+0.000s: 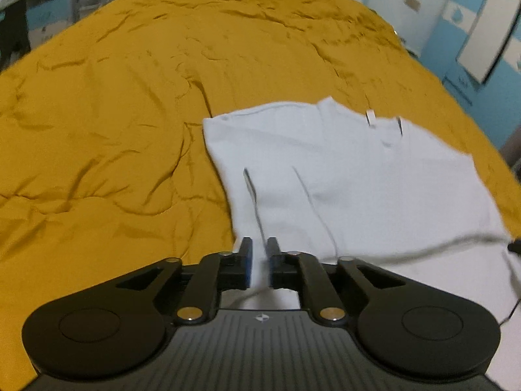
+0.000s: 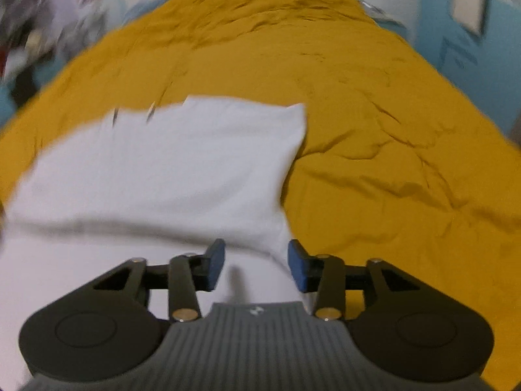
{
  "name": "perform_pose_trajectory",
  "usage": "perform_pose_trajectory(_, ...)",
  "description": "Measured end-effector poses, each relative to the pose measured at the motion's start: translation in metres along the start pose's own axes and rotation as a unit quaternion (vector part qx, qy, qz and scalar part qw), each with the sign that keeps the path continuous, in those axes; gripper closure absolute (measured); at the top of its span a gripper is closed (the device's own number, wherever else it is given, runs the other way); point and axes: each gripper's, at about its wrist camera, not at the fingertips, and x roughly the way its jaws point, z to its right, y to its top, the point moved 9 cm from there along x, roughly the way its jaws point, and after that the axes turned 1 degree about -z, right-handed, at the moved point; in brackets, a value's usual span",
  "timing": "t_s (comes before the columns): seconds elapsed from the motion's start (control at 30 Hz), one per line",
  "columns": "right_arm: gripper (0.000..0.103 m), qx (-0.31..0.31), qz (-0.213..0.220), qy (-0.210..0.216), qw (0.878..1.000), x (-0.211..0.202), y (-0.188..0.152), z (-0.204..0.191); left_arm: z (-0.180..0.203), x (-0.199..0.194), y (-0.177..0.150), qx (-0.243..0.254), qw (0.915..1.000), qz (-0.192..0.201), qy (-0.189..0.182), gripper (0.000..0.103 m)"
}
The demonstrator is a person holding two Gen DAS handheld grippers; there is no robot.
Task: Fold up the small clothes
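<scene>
A small white garment point(image 1: 351, 169) lies on a mustard-yellow bedspread point(image 1: 114, 114). Its far part is flat and its near edge is lifted. My left gripper point(image 1: 259, 254) is shut on a fold of the garment's near left edge, with cloth pinched between the blue pads. In the right wrist view the same garment point(image 2: 169, 163) spreads to the left and centre. My right gripper point(image 2: 256, 260) is open over its near right corner, with white cloth lying between the blue pads point(image 2: 216, 265) and nothing pinched.
The yellow bedspread point(image 2: 390, 130) is wrinkled and runs far to the left, right and back. Blue and white walls point(image 1: 472, 32) stand behind the bed, and dark furniture point(image 1: 19, 16) stands at the far left.
</scene>
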Motion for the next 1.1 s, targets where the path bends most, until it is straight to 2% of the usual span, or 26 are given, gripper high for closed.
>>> perform_pose_trajectory(0.03,0.058,-0.021,0.004,-0.015,1.000,0.002,-0.003,-0.002,0.000,-0.003,-0.003,0.006,1.0000,-0.001,0.005,0.086)
perform_pose_trajectory(0.1,0.066,-0.053,0.011,-0.057,0.997,0.008,-0.006,-0.002,-0.002,-0.008,-0.007,0.008,0.9999,-0.001,0.008,0.085)
perform_pose_trajectory(0.13,0.098,-0.050,0.006,-0.072,0.996,0.012,-0.007,0.002,-0.003,-0.012,-0.007,0.006,0.9999,0.001,0.009,0.085)
perform_pose_trajectory(0.17,0.102,-0.035,0.002,-0.078,0.996,0.012,-0.007,0.007,-0.005,-0.018,-0.007,0.004,0.9999,0.006,0.009,0.085)
perform_pose_trajectory(0.27,0.103,0.020,0.011,-0.064,0.998,0.003,-0.003,0.027,-0.010,-0.036,-0.005,0.000,0.9997,0.021,0.009,0.085)
perform_pose_trajectory(0.33,0.103,0.040,-0.006,-0.066,0.997,0.009,-0.009,0.040,-0.013,-0.041,-0.006,-0.004,0.9997,0.020,0.010,0.085)
perform_pose_trajectory(0.4,0.103,0.079,-0.030,-0.051,0.995,0.020,-0.020,0.052,-0.015,-0.043,-0.010,-0.005,0.9998,0.013,0.017,0.085)
perform_pose_trajectory(0.47,0.103,0.087,-0.024,-0.039,0.995,0.016,-0.023,0.053,-0.012,-0.047,-0.016,-0.001,0.9998,0.010,0.014,0.084)
perform_pose_trajectory(0.57,0.102,0.077,-0.011,-0.031,0.997,-0.005,-0.019,0.048,-0.003,-0.058,-0.025,0.017,0.9998,0.013,0.003,0.080)
perform_pose_trajectory(0.73,0.101,0.038,0.013,-0.007,0.999,-0.064,-0.019,0.040,0.019,-0.081,-0.037,0.061,0.9979,0.020,-0.012,0.077)
perform_pose_trajectory(0.8,0.099,0.017,0.025,0.007,1.000,-0.090,-0.020,0.035,0.032,-0.092,-0.044,0.085,0.9958,0.023,-0.027,0.072)
perform_pose_trajectory(0.93,0.080,-0.048,0.036,0.034,0.998,-0.137,-0.033,0.013,0.062,-0.112,-0.068,0.150,0.9869,0.021,-0.057,0.065)
perform_pose_trajectory(1.1,0.077,-0.131,0.018,0.056,0.990,-0.167,-0.074,-0.020,0.089,-0.123,-0.115,0.233,0.9682,-0.007,-0.090,0.059)
